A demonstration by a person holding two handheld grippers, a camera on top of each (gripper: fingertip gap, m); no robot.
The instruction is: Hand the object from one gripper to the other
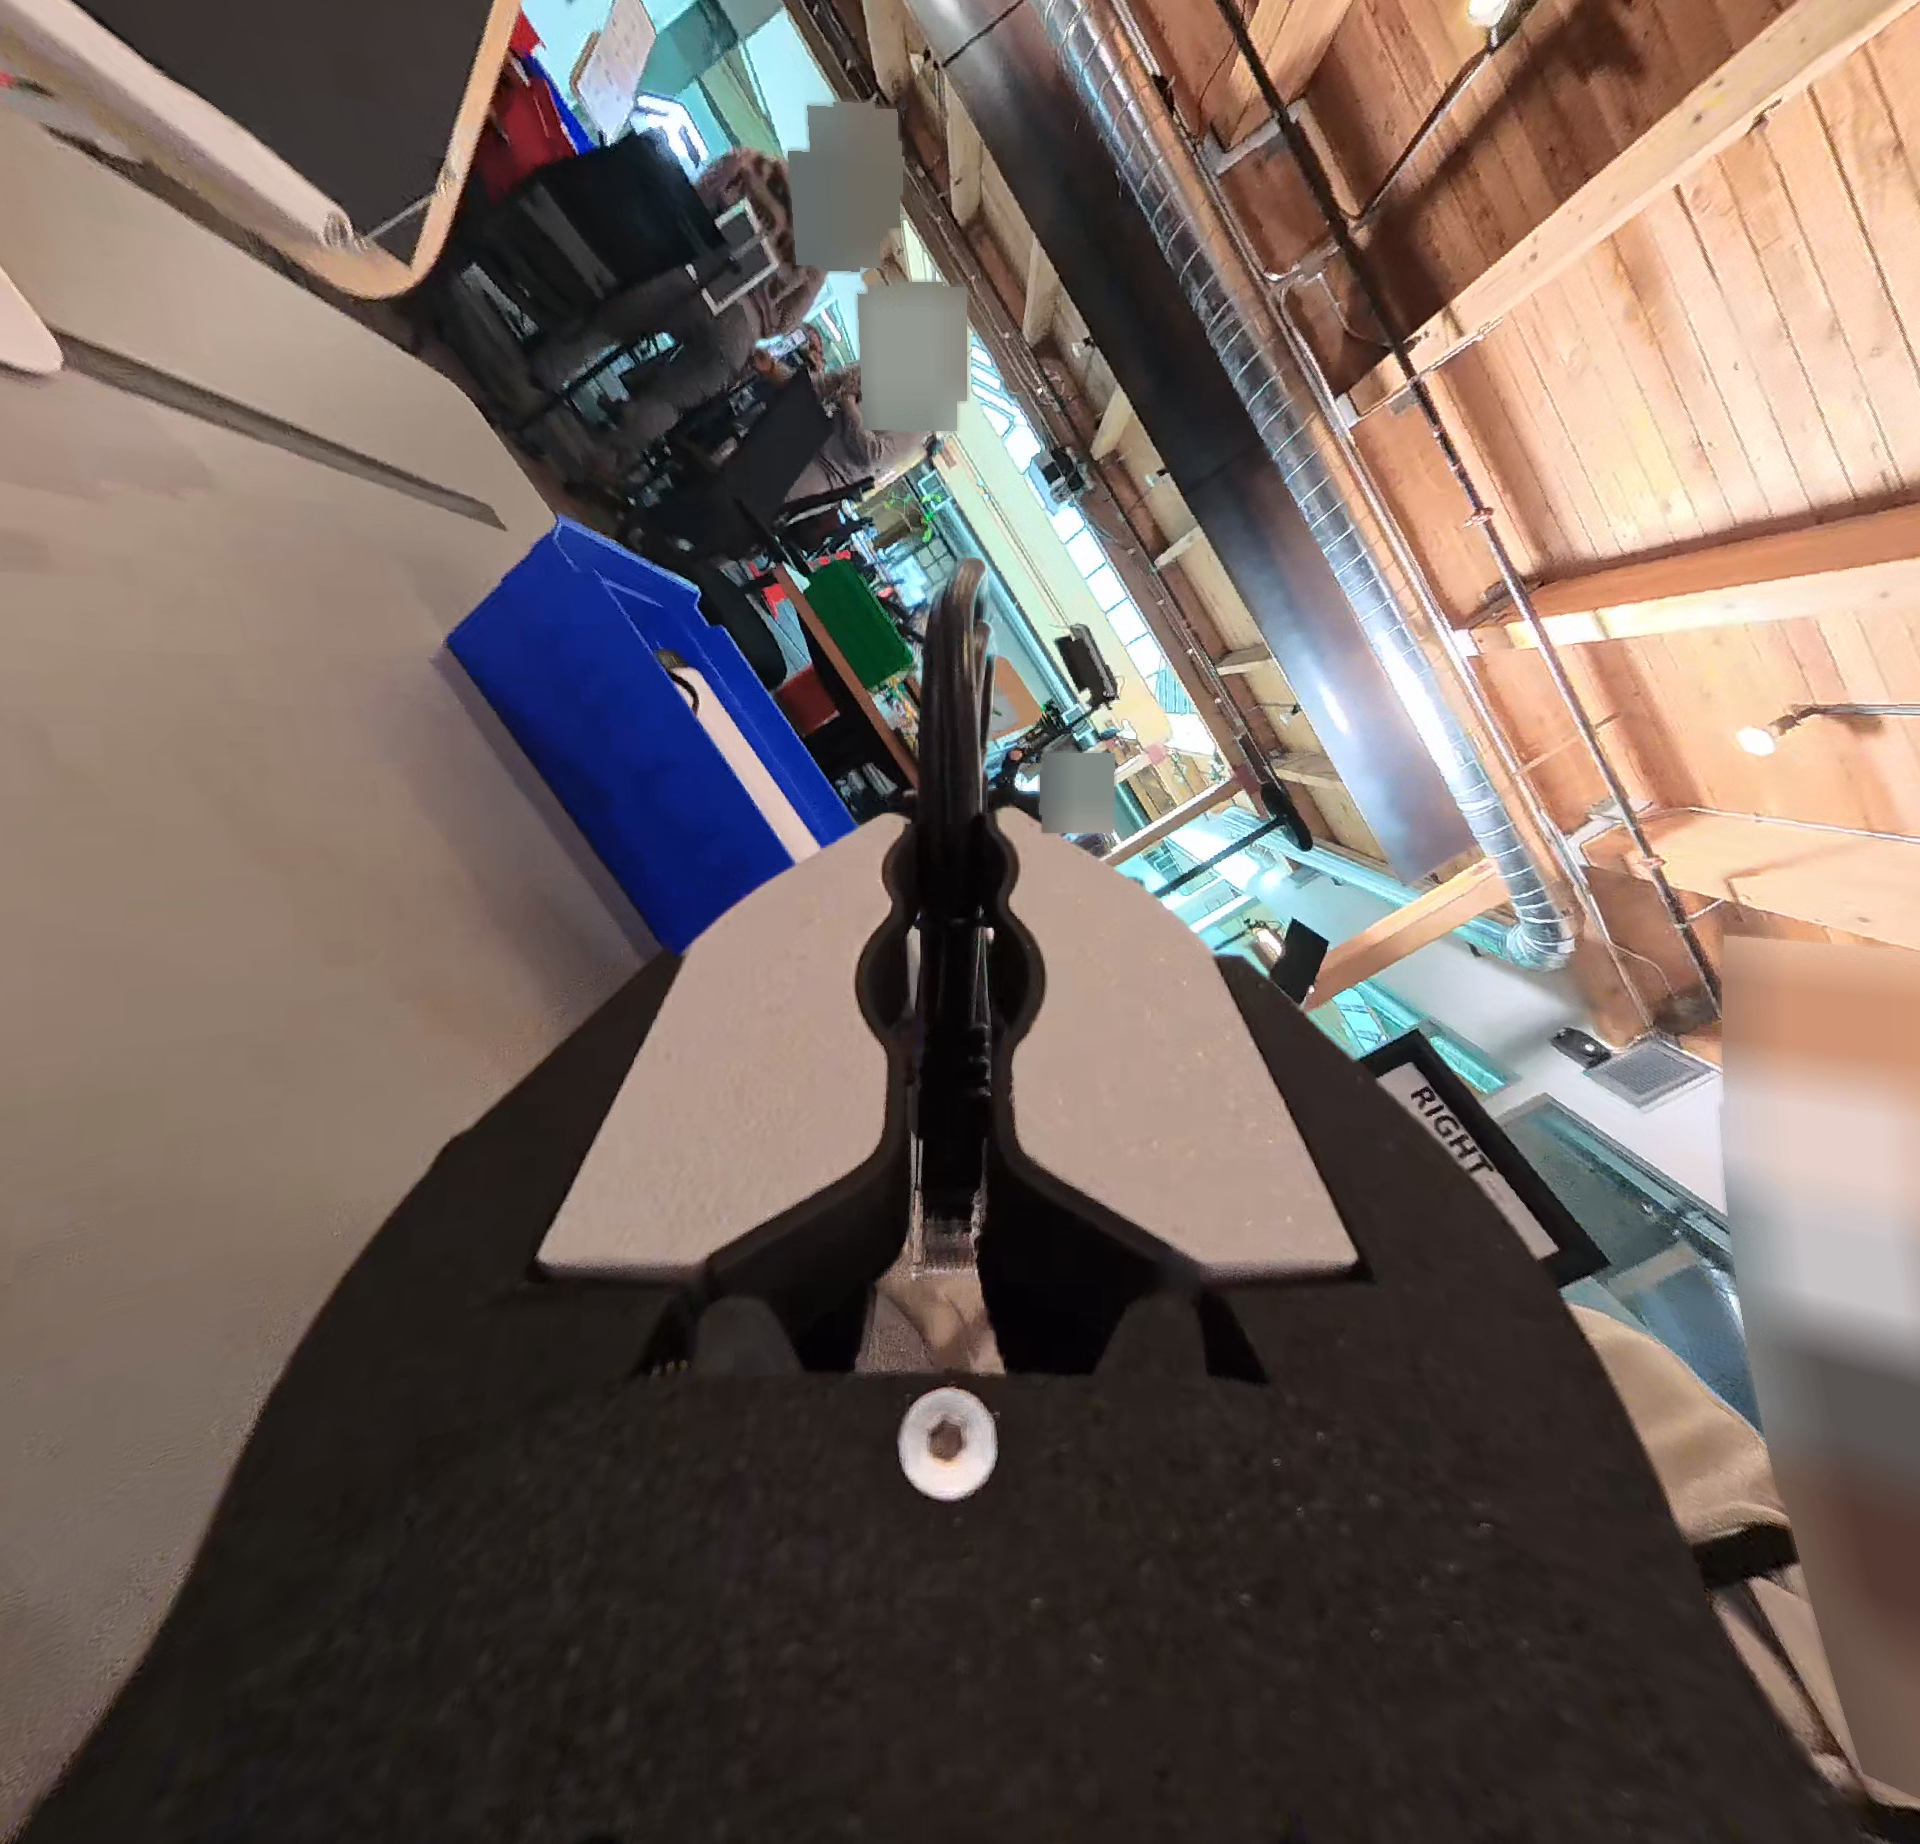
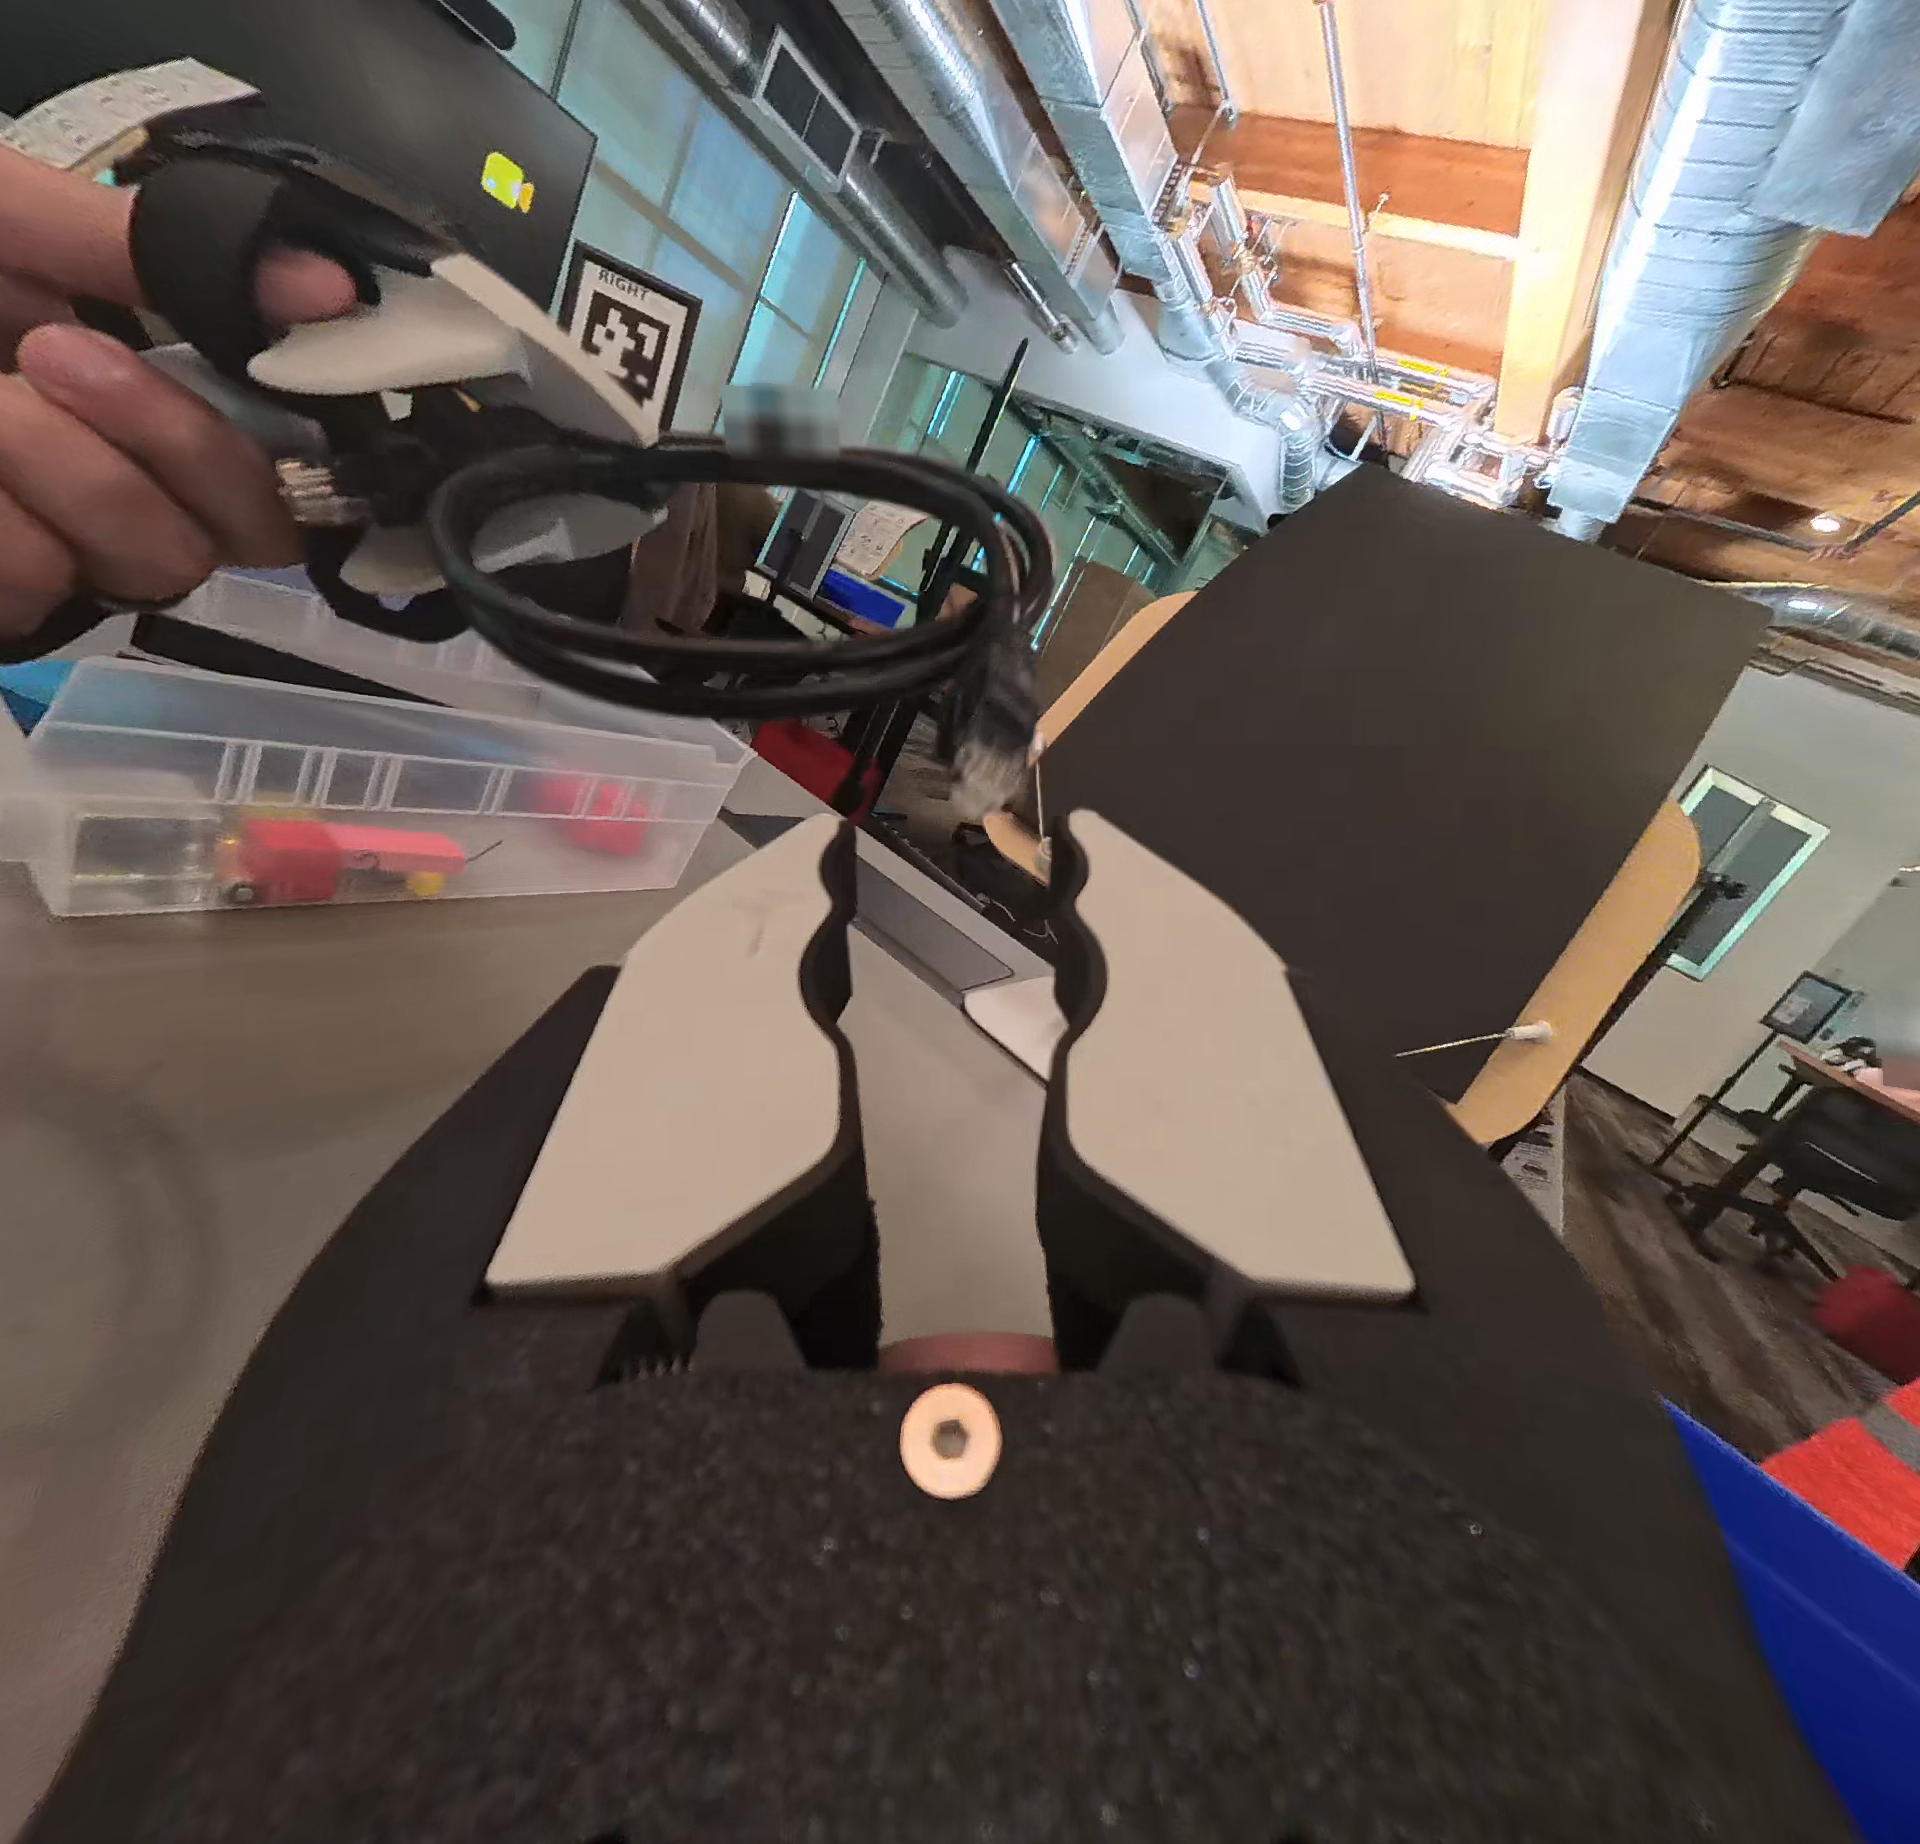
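While your left gripper (image 1: 948,838) pinches the coiled black cable (image 1: 951,714) between its 2 fingers, pressed tight on the bundle, the handover sits at its middle step: the giver has the object and the receiver has not yet taken it. In the left wrist view the cable runs straight down the slot between the grey pads, its clear plug end tucked back near the gripper's body and its loop poking out past the tips.

Your right gripper (image 2: 951,844) is spread and empty. In its own view the cable (image 2: 748,589) hangs up and to the left of the fingertips, held aloft by the other gripper (image 2: 566,490), with your hand (image 2: 114,444) wrapped on that tool. The loop fans out toward the right gripper, and a blurred plug (image 2: 992,724) dangles from its far end, just above and slightly ahead of the open tips, apart from them.

The next move, as I judge it, calls for you to bring the open right gripper up so a stretch of the bundled loop passes between the pads, then close on several strands together, not on the loose plug. Only when that hold is firm should the left gripper let go. The risk is catching just 1 strand, so the coil sags or slips.

Below, a clear plastic organiser box (image 2: 343,807) sits on the grey tabletop (image 2: 260,1046), well clear of the exchange.
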